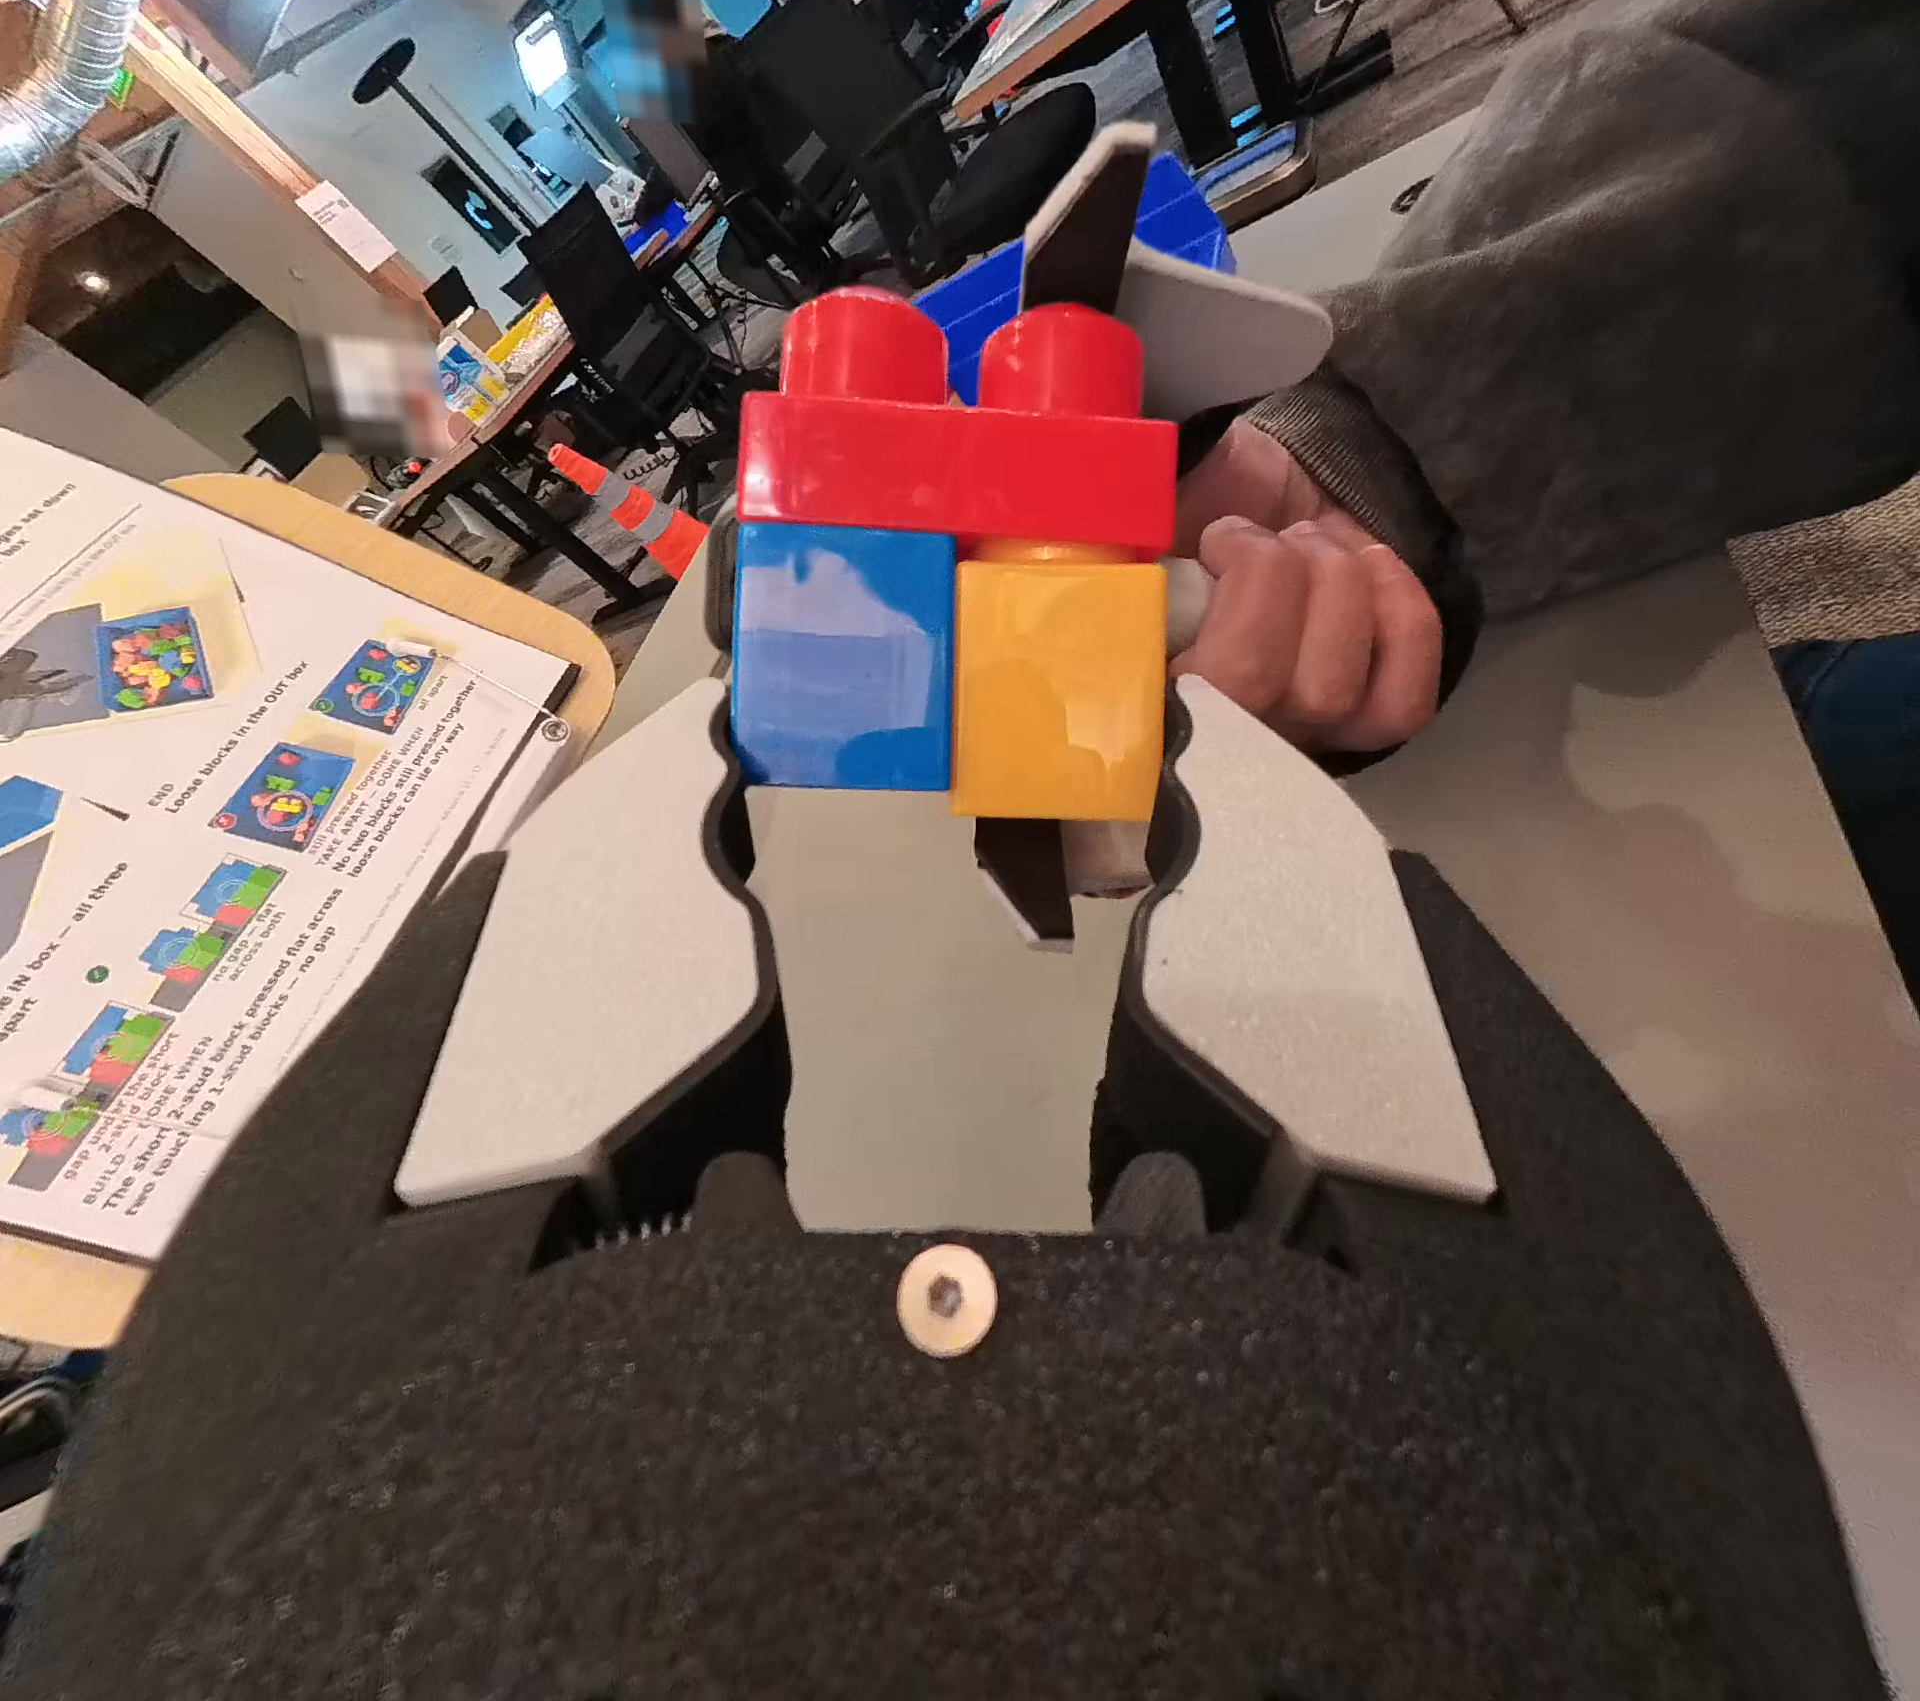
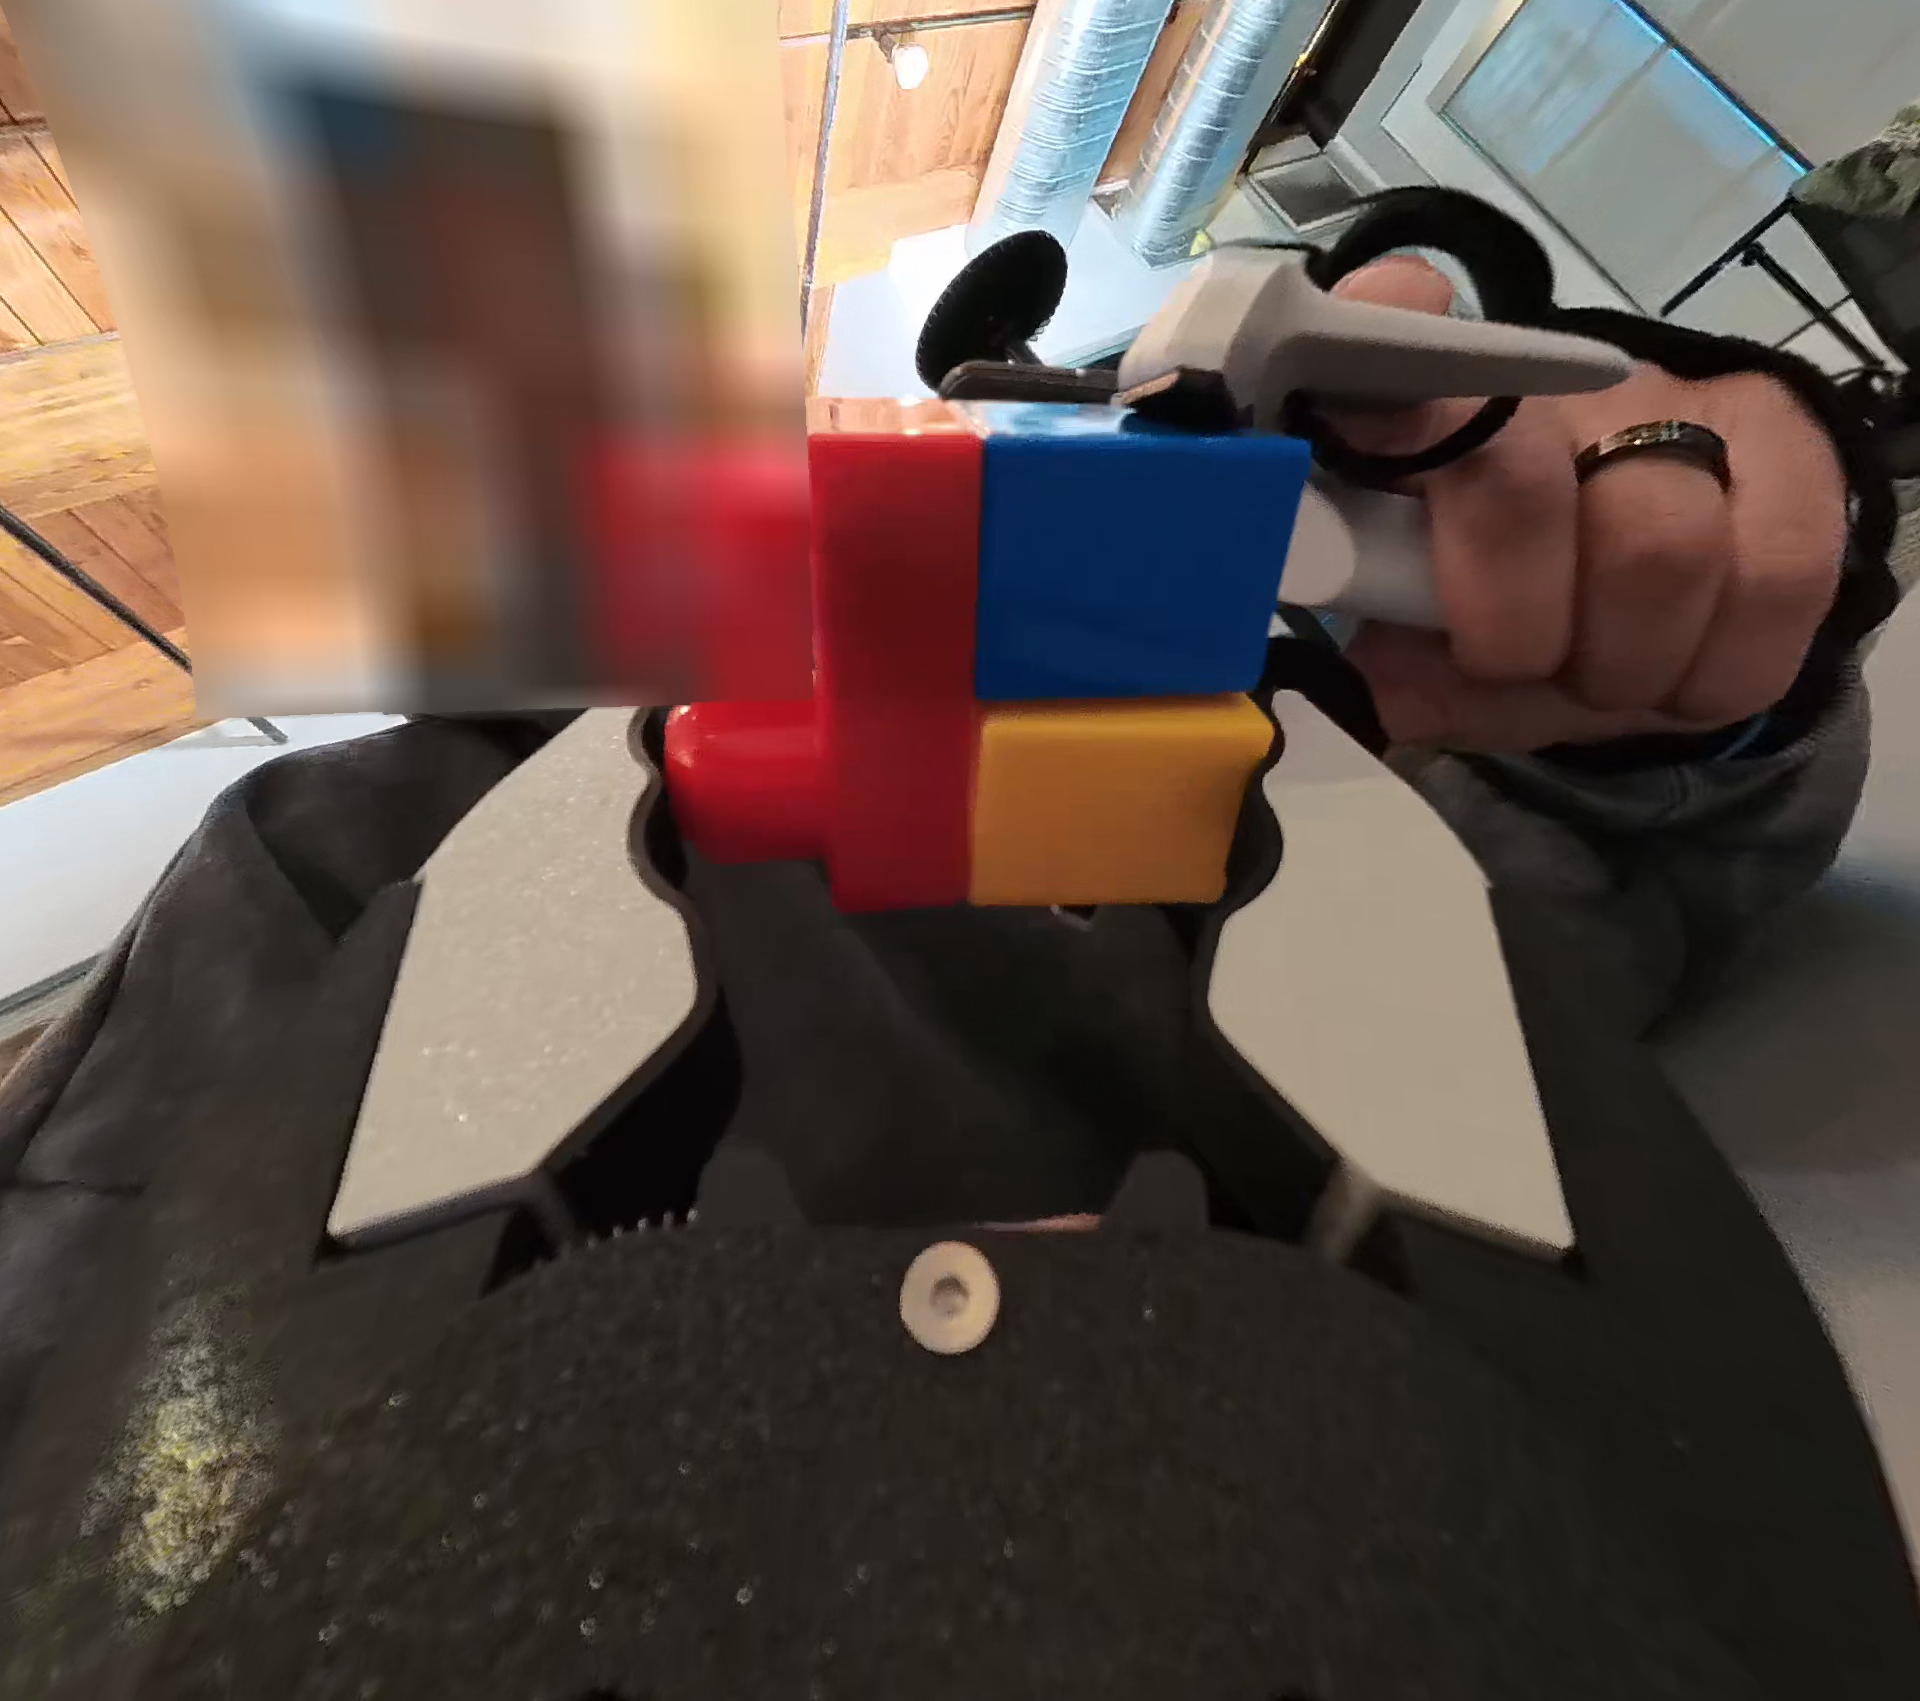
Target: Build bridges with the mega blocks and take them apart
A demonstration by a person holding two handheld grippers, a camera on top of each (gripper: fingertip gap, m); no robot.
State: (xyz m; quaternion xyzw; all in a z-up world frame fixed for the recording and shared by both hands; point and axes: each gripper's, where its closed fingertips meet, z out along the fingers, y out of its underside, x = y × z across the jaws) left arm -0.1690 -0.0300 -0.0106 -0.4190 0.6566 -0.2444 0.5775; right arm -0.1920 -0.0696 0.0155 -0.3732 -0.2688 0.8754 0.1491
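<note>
A small bridge of three mega blocks is held in the air: a red two-stud block pressed across a blue block and a yellow block that touch side by side. My left gripper is shut on the outer sides of the blue and yellow pair. My right gripper is shut lengthways, one finger on a stud of the red block, the other on the bottom of the yellow block. The blue block shows above the yellow one. The right gripper's fingers show behind the blocks.
A grey table lies below. A printed instruction sheet lies on a wooden board at the left. A blue bin stands behind the blocks. The person's hands and grey sleeve are at the right. Desks, chairs and an orange cone are beyond. The grippers are tip to tip, or close to it.
</note>
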